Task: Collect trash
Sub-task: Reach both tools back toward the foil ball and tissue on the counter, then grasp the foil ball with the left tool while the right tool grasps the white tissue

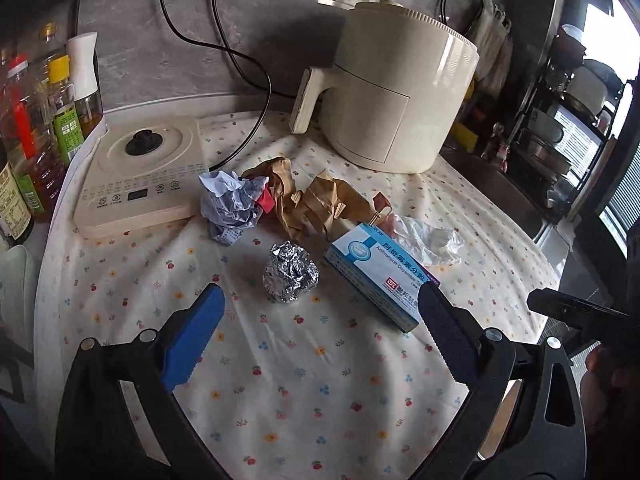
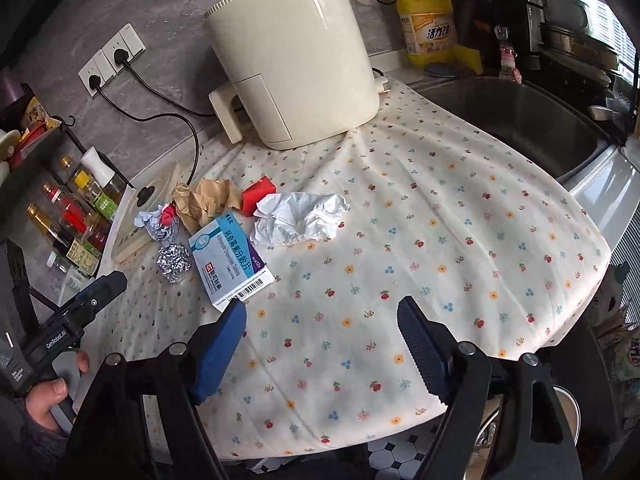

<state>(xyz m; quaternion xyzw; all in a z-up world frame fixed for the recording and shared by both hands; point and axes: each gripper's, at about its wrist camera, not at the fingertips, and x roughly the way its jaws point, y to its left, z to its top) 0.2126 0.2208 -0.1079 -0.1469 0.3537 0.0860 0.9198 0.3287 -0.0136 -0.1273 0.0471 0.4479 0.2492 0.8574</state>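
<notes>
Trash lies on the flowered cloth: a foil ball (image 1: 291, 272) (image 2: 174, 263), a blue-white medicine box (image 1: 380, 274) (image 2: 229, 258), crumpled brown paper (image 1: 308, 200) (image 2: 208, 200), a crumpled blue-grey paper wad (image 1: 232, 202) (image 2: 158, 222), a clear plastic wrap (image 1: 430, 240), a white crumpled tissue (image 2: 298, 218) and a small red box (image 2: 258, 194). My left gripper (image 1: 320, 312) is open and empty, hovering just in front of the foil ball and the box. My right gripper (image 2: 322, 320) is open and empty, near the front of the cloth, right of the box.
A cream air fryer (image 1: 396, 92) (image 2: 296, 52) stands at the back. An induction cooker (image 1: 140, 176) lies at the left, with sauce bottles (image 1: 36, 136) beyond it. A steel sink (image 2: 516, 120) lies to the right, a yellow detergent bottle (image 2: 426, 20) behind it. Power cords run to wall sockets (image 2: 112, 56).
</notes>
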